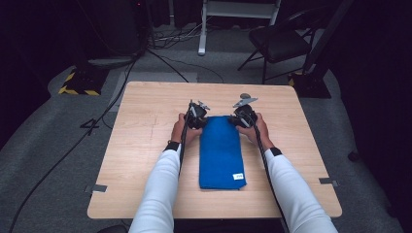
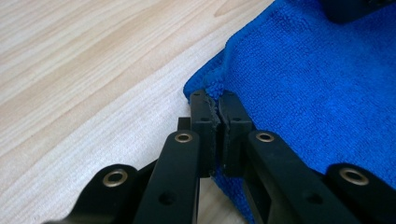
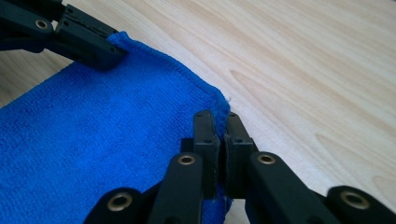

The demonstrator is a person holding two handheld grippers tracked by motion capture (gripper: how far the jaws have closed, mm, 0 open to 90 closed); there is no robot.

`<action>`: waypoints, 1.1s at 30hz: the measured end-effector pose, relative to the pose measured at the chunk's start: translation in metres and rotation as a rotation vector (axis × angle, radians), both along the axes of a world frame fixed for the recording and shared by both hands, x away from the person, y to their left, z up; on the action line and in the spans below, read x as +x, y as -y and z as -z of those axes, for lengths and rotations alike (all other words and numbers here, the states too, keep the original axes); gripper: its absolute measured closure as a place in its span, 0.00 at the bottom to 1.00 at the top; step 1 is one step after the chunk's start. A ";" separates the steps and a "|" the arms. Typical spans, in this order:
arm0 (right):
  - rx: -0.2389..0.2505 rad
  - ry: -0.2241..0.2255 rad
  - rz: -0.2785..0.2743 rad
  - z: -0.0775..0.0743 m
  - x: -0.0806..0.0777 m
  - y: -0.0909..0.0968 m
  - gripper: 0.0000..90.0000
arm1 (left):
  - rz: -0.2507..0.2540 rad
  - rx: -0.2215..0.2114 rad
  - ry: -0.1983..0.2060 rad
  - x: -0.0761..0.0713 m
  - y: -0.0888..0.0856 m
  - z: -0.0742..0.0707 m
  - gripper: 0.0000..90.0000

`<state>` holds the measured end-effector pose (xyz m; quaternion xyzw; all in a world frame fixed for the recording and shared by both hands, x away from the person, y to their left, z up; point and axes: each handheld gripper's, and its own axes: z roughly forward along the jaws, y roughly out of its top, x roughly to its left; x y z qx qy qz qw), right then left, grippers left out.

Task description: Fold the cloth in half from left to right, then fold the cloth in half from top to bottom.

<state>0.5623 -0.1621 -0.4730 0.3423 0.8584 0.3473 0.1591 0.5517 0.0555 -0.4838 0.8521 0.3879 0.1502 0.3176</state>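
While the blue towel (image 1: 221, 153) lies folded in a long strip down the middle of the wooden worktop (image 1: 145, 145), I hold its far end at both corners; my left gripper (image 1: 198, 116) has its jaws clamped on the far left corner, a pinch of blue pile showing between the pads; my right gripper (image 1: 241, 118) has its jaws clamped on the far right corner likewise; the towel's near end, with a small white label (image 1: 238, 176), rests flat close to my sleeves.
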 end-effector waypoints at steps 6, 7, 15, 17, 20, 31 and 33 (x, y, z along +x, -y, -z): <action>-0.016 0.032 0.006 -0.007 0.003 -0.002 0.97 | -0.008 0.028 0.027 0.005 0.003 -0.006 0.96; -0.014 0.035 0.004 -0.008 0.004 -0.002 0.97 | -0.012 0.031 0.032 0.005 0.004 -0.008 0.96; 0.004 0.055 0.015 -0.017 0.005 0.000 0.97 | -0.015 0.028 0.058 0.006 0.005 -0.019 0.96; 0.013 0.059 0.017 -0.019 0.004 0.001 0.97 | -0.011 0.029 0.068 0.004 0.005 -0.021 0.96; 0.030 0.073 0.017 -0.025 0.001 0.003 0.97 | -0.008 0.027 0.085 0.001 0.004 -0.027 0.96; 0.043 0.119 -0.001 -0.040 -0.015 0.010 0.97 | 0.043 0.013 0.138 -0.014 0.004 -0.046 0.95; 0.052 0.131 -0.002 -0.043 -0.020 0.014 0.97 | 0.064 -0.004 0.145 -0.018 0.003 -0.050 0.95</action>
